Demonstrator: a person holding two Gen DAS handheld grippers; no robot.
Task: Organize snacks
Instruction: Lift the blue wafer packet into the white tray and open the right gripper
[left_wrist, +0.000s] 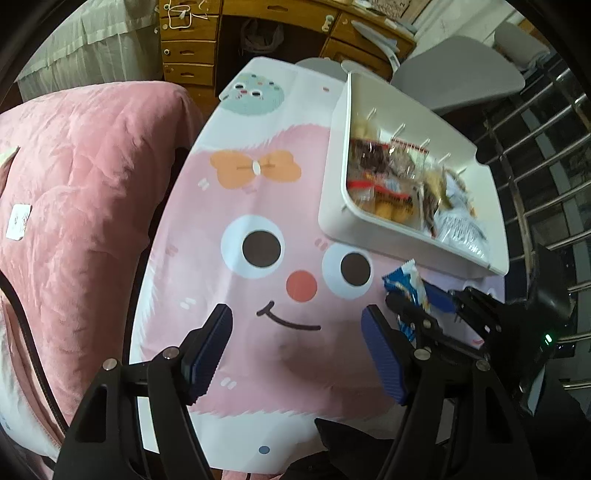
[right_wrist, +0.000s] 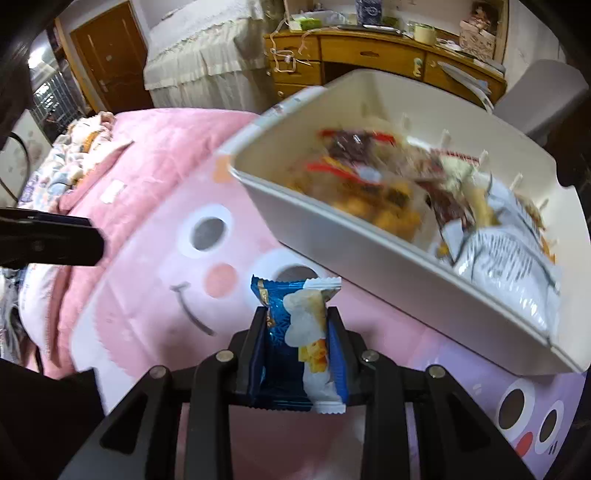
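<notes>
Pinching blue snack packet, right gripper holds it above tablecloth, near white bin. Left gripper spread, empty. Risk: slick wrapper, seemingly gripped mid-body, slipping before bin.

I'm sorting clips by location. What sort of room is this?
Most likely a bedroom in a home. A bed with a pink quilt sits beside the cartoon-print table, a wooden desk with drawers stands at the back, and there is a wooden door.

Black linkage arms, silver screws, ribbed blue fingers.
</notes>
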